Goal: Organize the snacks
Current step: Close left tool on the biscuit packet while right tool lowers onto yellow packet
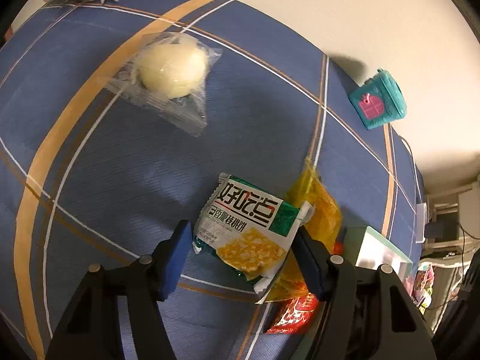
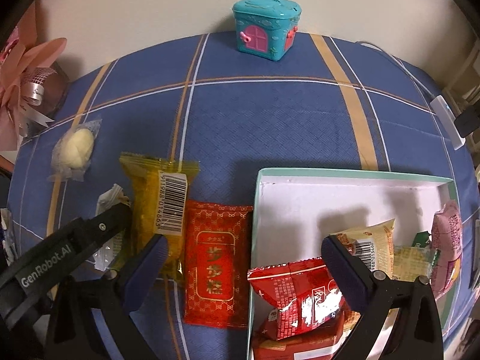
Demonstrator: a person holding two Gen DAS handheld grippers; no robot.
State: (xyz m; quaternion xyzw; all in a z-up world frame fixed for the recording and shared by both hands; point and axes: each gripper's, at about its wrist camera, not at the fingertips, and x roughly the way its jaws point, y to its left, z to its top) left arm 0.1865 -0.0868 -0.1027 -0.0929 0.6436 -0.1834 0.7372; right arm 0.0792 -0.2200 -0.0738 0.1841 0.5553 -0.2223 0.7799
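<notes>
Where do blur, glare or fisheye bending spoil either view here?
Left wrist view: the yellow packet is smeared by motion, the green-white packet stays sharp, cloth stripes bow heavily. Right wrist view: sharp, glare on the red wrapper in the box, gripper shadows across its floor.

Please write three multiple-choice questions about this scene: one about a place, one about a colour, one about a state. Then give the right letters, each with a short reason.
1. Where is the teal toy house?
A. in the box
B. at the far edge of the cloth, by the wall
C. in a gripper

2. What colour is the cloth?
A. blue with stripes
B. green
C. plain white

3. The left gripper is:
A. open around the green-and-white packet
B. shut on the bun
C. out of view

Answers: 1 B, it stands by the wall. 2 A, blue shows everywhere. 3 A, its fingers flank the packet.
</notes>
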